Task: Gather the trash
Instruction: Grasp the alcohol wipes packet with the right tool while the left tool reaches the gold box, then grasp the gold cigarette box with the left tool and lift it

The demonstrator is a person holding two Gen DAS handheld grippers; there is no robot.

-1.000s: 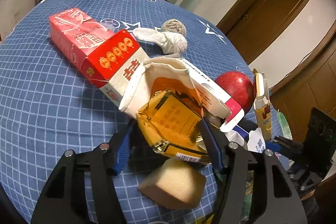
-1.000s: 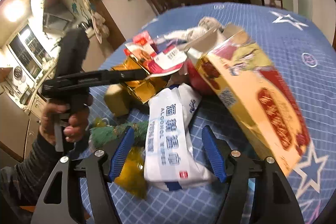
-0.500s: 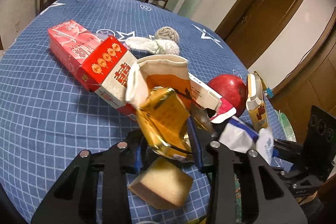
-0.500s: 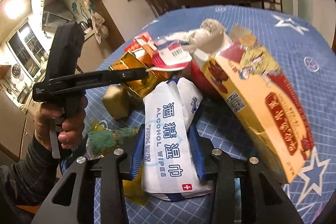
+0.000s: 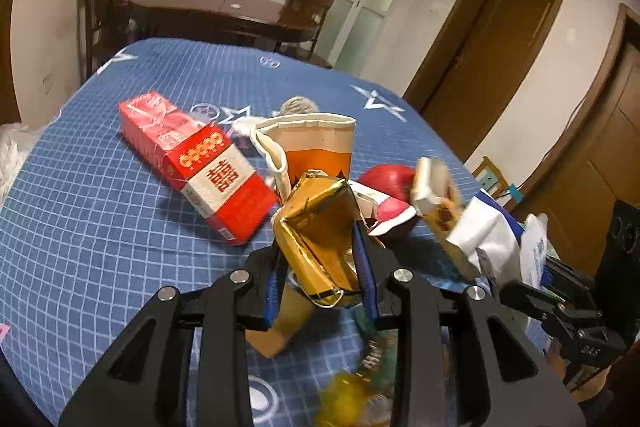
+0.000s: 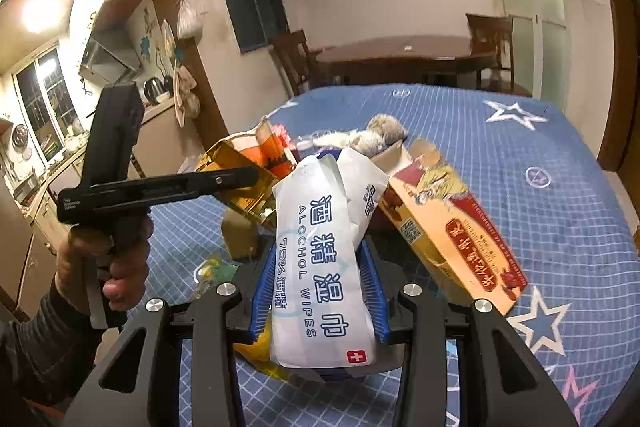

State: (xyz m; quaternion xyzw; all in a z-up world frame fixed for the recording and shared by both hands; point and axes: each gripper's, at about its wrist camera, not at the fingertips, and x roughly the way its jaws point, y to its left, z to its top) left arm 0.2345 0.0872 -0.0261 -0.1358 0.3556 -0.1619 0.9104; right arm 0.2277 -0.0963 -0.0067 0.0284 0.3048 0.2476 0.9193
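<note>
My left gripper (image 5: pixel 320 259) is shut on a crumpled gold foil box (image 5: pixel 316 239) and holds it above the blue checked tablecloth (image 5: pixel 100 227). My right gripper (image 6: pixel 320 291) is shut on a white alcohol wipes pack (image 6: pixel 324 259), lifted off the table. The wipes pack also shows at the right of the left wrist view (image 5: pixel 488 231). The gold box shows in the right wrist view (image 6: pixel 244 187), held by the left gripper (image 6: pixel 236 179). A red carton (image 5: pixel 192 163), a torn paper cup (image 5: pixel 316 151) and a yellow box (image 6: pixel 448 223) lie on the cloth.
A red apple (image 5: pixel 388 179) sits behind the gold box. A tan sponge block (image 5: pixel 280 323) lies under the left gripper. Crumpled tissue and a yarn ball (image 6: pixel 372 135) lie further back. Green and yellow wrappers (image 5: pixel 360 387) lie near the front edge.
Both grippers closed, the left on the gold box and the right on the wipes pack, and both lifted their items up off the table.
</note>
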